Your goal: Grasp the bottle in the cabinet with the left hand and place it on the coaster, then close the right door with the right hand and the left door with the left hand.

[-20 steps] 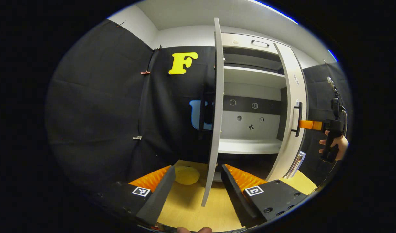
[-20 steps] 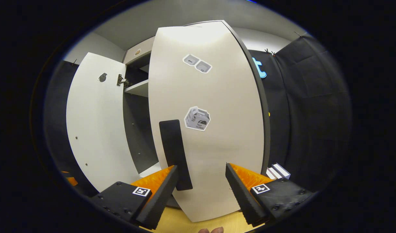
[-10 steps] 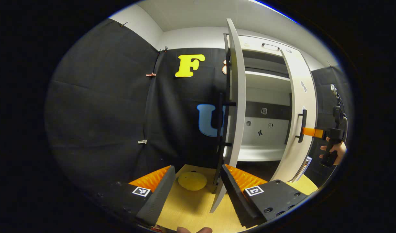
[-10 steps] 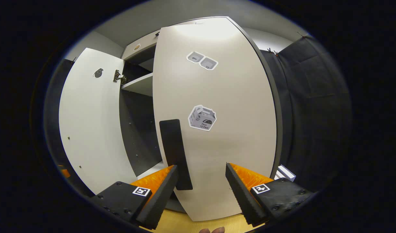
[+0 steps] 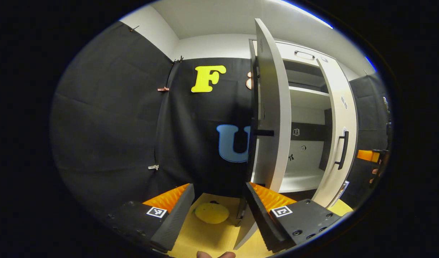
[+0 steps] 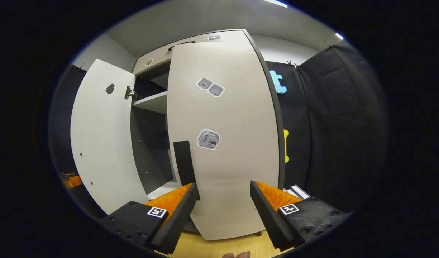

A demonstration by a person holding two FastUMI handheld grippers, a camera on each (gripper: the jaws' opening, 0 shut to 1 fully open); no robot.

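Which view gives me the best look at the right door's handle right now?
The right gripper view: the right door faces the camera and its handle stands broad and near, just above the right tool. The left gripper view shows the same handle small and thin near the edge, on a door seen at a slant.

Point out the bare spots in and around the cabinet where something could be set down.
Bare: the white lower shelf between the open white left door and white right door; the wooden tabletop around the yellow round coaster. Crowded: the left gripper fingers straddle the left door's lower edge.
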